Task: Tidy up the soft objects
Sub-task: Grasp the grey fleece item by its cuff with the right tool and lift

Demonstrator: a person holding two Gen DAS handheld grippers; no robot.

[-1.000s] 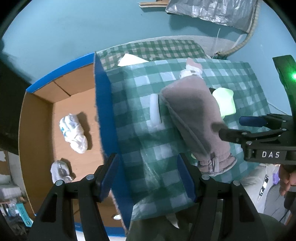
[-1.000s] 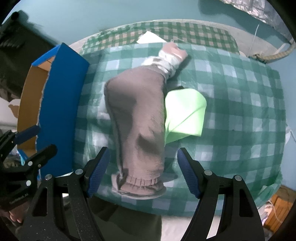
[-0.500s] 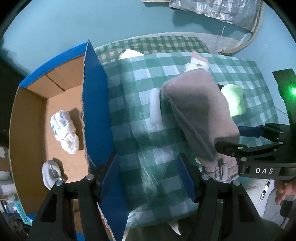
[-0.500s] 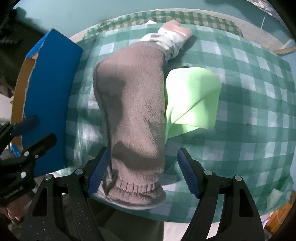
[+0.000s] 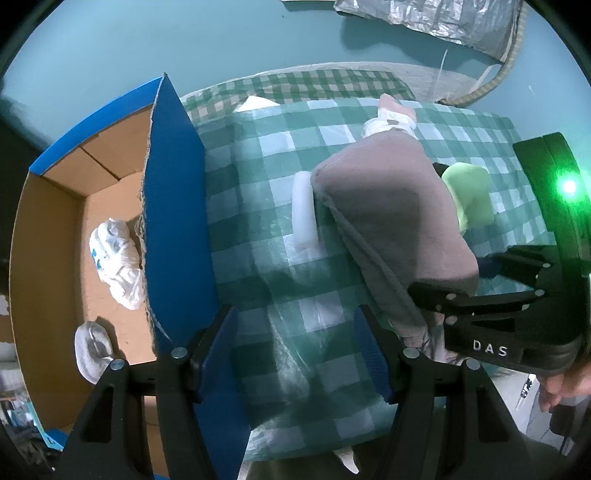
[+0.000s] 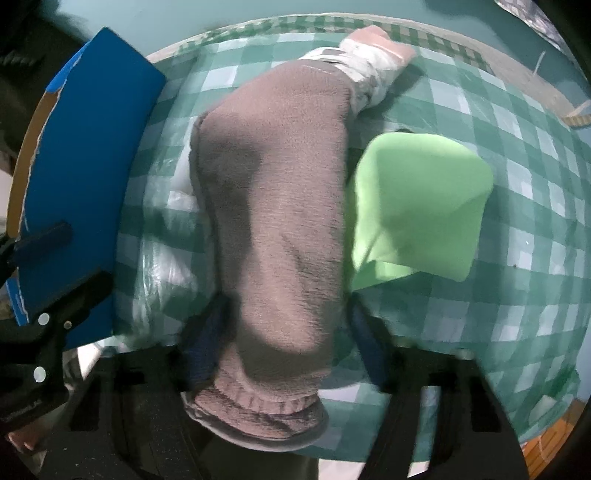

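A long grey-brown fleece piece [image 6: 273,221] lies on the green checked cloth [image 6: 498,295], its ribbed cuff nearest me. My right gripper [image 6: 286,332] straddles it near the cuff, jaws closing, and both pads touch its sides. A light green soft block [image 6: 417,206] lies against its right side, and a white-and-pink sock [image 6: 373,55] at its far end. In the left wrist view my left gripper [image 5: 295,321] hangs open over the checked cloth [image 5: 258,147], holding nothing. The right gripper [image 5: 454,277] shows there on the fleece piece [image 5: 388,214].
A cardboard box with blue outer walls [image 5: 177,221] stands left of the cloth. Two white balled soft items [image 5: 114,258] [image 5: 92,347] lie inside. A white foam roll [image 5: 304,214] lies beside the fleece piece. A silver sheet [image 5: 443,18] is on the floor beyond.
My right gripper has come down over the fleece piece and its jaws have narrowed from wide open onto its sides. The left gripper sank slightly and stays open.
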